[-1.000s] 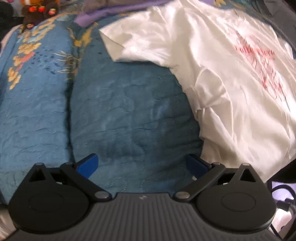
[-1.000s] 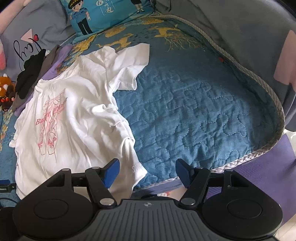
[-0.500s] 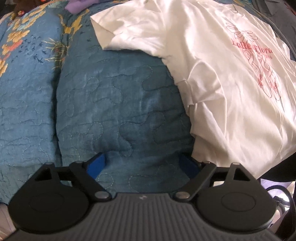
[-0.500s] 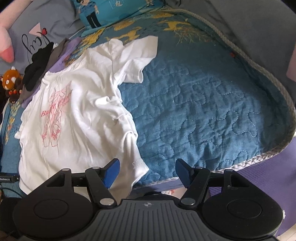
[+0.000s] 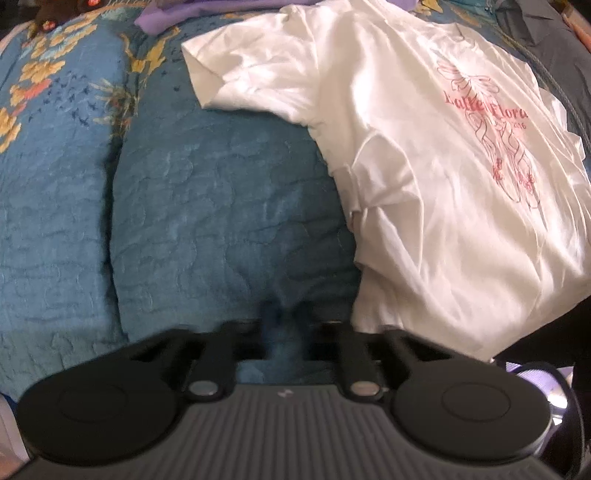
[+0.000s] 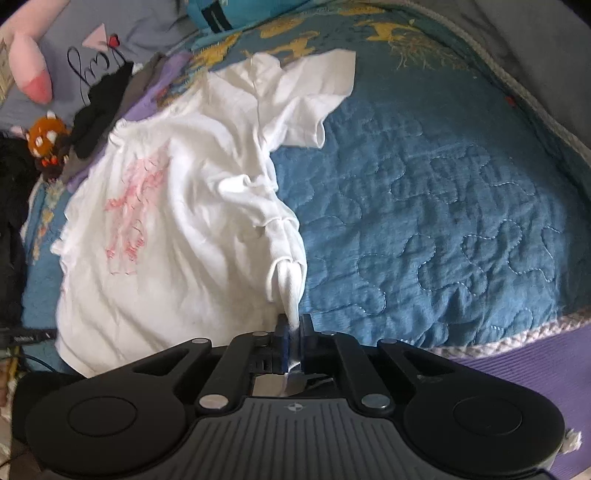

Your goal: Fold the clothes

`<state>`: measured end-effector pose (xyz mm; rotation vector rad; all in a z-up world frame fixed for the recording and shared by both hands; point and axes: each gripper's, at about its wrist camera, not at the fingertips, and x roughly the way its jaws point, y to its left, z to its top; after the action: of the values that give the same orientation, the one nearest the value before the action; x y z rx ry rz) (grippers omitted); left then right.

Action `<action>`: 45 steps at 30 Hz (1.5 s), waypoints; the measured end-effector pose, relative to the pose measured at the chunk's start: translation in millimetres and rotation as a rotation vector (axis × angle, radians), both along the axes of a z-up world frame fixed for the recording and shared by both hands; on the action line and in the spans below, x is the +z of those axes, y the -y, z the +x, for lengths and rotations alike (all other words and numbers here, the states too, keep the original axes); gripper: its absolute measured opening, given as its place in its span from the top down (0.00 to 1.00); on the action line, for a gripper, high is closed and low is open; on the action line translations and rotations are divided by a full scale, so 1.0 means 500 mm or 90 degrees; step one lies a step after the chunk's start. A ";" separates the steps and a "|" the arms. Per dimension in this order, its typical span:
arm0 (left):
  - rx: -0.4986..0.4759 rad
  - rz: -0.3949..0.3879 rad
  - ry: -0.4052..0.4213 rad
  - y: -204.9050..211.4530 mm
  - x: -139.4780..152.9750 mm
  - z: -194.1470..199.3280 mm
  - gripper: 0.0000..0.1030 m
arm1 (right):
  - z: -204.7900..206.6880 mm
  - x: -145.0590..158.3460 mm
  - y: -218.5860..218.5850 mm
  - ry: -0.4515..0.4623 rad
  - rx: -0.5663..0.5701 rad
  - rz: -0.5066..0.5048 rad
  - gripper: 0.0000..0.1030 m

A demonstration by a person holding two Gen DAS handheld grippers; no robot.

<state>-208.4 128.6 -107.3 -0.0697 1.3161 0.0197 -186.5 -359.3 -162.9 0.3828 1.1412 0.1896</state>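
White T-shirt [image 6: 192, 229] lies spread on the blue quilted bedspread [image 6: 424, 221], print side up, pink ballet-shoe graphic with pink lettering [image 5: 491, 122] on its chest. Hem end lies toward the near edge of the bed, collar toward the far side; one short sleeve [image 6: 317, 96] fans out over the quilt. Fabric is rumpled along the side seam, with a bunched ridge running down toward the hem corner.

Right gripper [image 6: 291, 332]: blue pads pressed together on a twisted pinch of the shirt's hem corner; white cloth runs up out of the closed fingers in a taut peak, and a bit of it shows behind the pads too.

Left gripper [image 5: 286, 328]: blurred in its own view, fingers drawn in close with only a narrow gap, low over bare quilt just beside the shirt's other lower corner. Whether any cloth sits between them cannot be told through the blur.

Bedding: yellow floral pattern [image 5: 33, 74] on the quilt toward the far left corner in the left wrist view. Purple garment [image 5: 173, 14] at the far edge, touching the shirt's shoulder. In the right wrist view, black clothing [image 6: 99, 107] piled beyond the collar, a small orange plush toy [image 6: 46, 138] beside it, a grey pillow [image 6: 122, 33] behind. Purple mat [image 6: 517, 373] below the bed's braided near edge.
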 end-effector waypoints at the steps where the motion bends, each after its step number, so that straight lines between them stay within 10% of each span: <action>1: 0.002 0.000 -0.001 -0.001 -0.001 -0.004 1.00 | -0.005 0.008 0.005 0.007 -0.008 0.005 0.95; 11: 0.013 -0.039 0.018 -0.027 0.014 -0.052 0.99 | -0.019 0.061 0.016 0.034 -0.021 0.006 0.95; 14: 0.004 -0.054 0.037 -0.023 0.017 -0.050 0.63 | -0.017 0.050 0.013 0.026 -0.026 0.006 0.95; 16: -0.007 -0.052 0.052 -0.019 0.017 -0.041 0.19 | -0.017 0.044 0.009 0.022 -0.027 0.007 0.95; 28: -0.038 -0.235 0.040 -0.080 -0.017 0.012 0.04 | -0.007 0.026 0.020 0.007 -0.041 0.017 0.95; 38: -0.040 -0.253 -0.005 -0.076 -0.029 0.044 0.12 | -0.004 0.023 0.012 0.006 -0.041 0.021 0.95; 42: -0.004 -0.307 -0.021 -0.087 -0.027 0.046 0.82 | -0.007 0.024 0.013 0.007 -0.043 0.022 0.95; 45: 0.014 -0.321 -0.042 -0.085 -0.044 0.043 0.88 | -0.008 0.027 0.015 0.011 -0.046 0.026 0.95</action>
<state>-186.8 171.2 -129.3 -0.5163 1.3607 -0.2938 -190.5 -366.8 -149.4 0.4562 1.1064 0.1531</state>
